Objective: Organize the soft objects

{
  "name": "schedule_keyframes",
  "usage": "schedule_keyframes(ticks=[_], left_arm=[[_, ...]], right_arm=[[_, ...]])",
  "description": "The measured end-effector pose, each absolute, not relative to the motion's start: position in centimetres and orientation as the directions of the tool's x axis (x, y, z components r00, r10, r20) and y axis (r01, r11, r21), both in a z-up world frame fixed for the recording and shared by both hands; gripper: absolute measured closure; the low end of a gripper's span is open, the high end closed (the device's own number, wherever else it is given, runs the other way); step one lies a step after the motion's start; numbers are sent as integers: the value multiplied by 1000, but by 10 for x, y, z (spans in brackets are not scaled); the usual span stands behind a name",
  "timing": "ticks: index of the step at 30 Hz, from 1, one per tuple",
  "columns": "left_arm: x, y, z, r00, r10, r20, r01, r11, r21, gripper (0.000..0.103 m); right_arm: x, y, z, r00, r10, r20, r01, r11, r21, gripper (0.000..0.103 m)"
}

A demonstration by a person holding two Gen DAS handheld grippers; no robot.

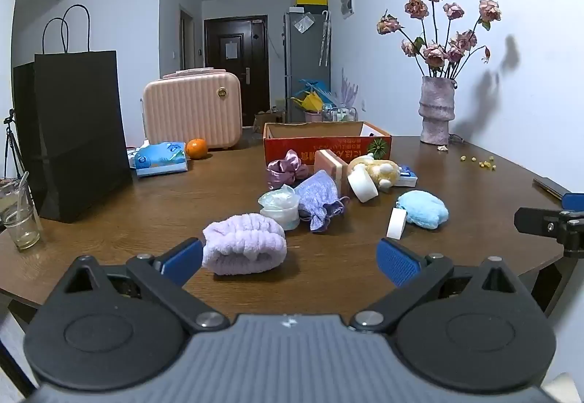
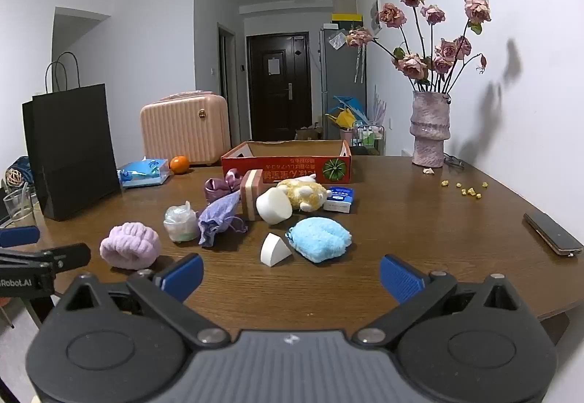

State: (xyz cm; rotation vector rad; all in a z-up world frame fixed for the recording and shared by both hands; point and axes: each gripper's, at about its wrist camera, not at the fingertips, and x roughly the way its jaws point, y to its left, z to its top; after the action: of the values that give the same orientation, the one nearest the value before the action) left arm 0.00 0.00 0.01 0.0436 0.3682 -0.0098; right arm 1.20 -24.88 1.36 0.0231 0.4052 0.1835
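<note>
Soft objects lie on the brown table in front of an open red cardboard box. A lilac plush headband lies just ahead of my left gripper, which is open and empty. A blue fluffy mitt, a white sponge wedge, a purple drawstring pouch, a satin scrunchie, a yellow plush toy and a striped sponge lie between. My right gripper is open and empty, just short of the mitt.
A black paper bag stands at the left, with a glass beside it. A tissue pack, an orange and a pink case are behind. A vase of dried roses stands back right. A phone lies at the right edge.
</note>
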Motion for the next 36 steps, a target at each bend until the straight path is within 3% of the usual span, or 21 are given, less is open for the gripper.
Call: schedule_keyframes(ticks=[36], left_arm=[[-2,-1,6,931,-4,-366,16,999,30,0]], right_arm=[[11,-248,12,906,176,-385,-170,984,52,0]])
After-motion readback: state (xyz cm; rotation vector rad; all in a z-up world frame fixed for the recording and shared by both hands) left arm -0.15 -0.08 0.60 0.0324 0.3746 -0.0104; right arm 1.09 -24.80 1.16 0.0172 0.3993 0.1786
